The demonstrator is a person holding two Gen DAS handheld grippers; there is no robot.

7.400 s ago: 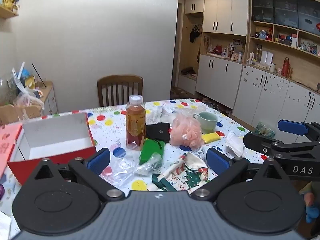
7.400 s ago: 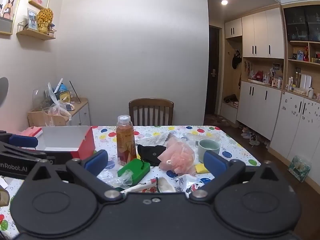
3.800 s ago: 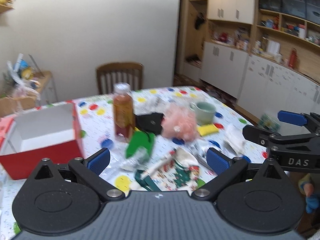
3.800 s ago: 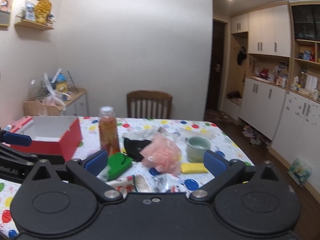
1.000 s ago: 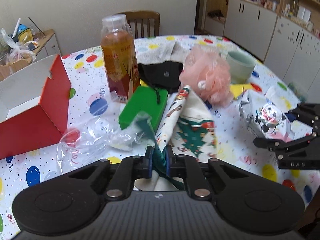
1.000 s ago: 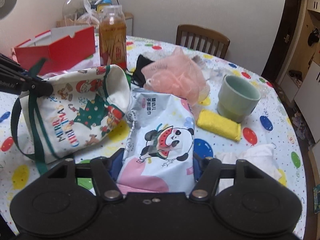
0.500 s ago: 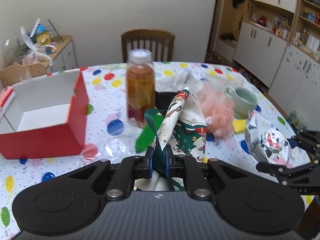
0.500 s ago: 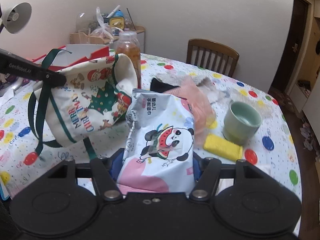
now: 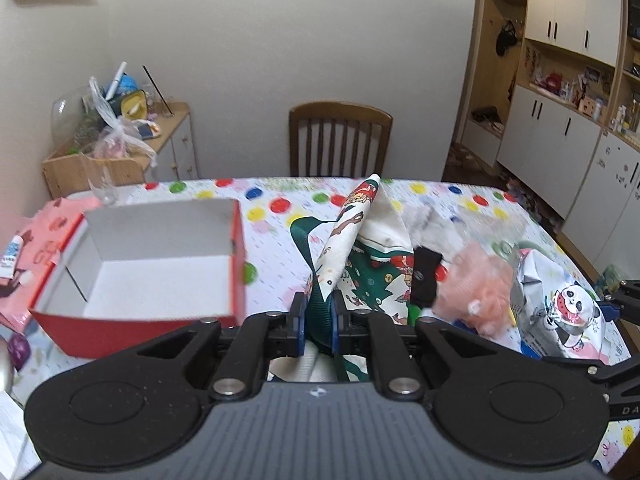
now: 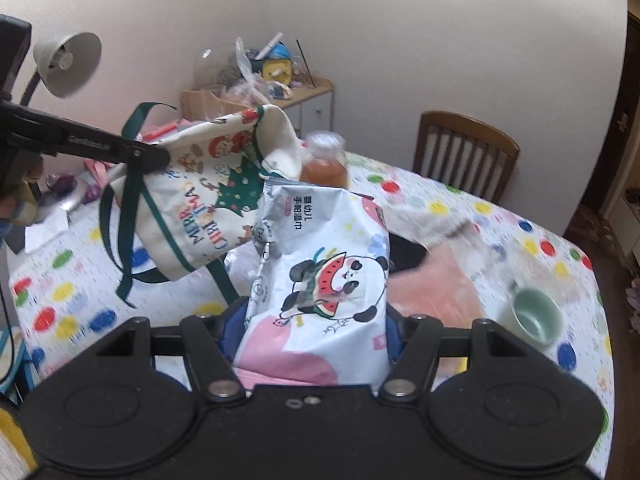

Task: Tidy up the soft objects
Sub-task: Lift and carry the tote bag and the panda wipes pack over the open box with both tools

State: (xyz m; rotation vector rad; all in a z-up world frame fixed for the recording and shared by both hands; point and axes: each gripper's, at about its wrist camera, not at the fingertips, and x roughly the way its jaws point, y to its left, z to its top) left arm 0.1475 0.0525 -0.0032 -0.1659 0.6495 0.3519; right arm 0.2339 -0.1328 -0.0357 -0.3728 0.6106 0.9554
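Observation:
My left gripper (image 9: 317, 322) is shut on the green strap of a white Christmas tote bag (image 9: 362, 248) and holds it off the table; the bag (image 10: 208, 208) hangs tilted in the right wrist view, mouth toward the upper right. My right gripper (image 10: 310, 334) is shut on a soft white pack with a panda print (image 10: 324, 276), held above the table just right of the bag; it also shows in the left wrist view (image 9: 560, 308). A pink mesh bath puff (image 9: 468, 284), a black pouch (image 9: 424, 276) and a grey cloth (image 10: 432, 220) lie on the table.
An open red box (image 9: 160, 264) stands at the table's left. A juice bottle (image 10: 324, 164) stands behind the pack. A green mug (image 10: 538, 314) sits at the right. A wooden chair (image 9: 340, 140) is at the far side. A lamp (image 10: 66, 64) is at the left.
Both grippers have risen. The tote bag has lifted higher off the table and swung leftward. The panda pack has come closer to the bag's mouth.

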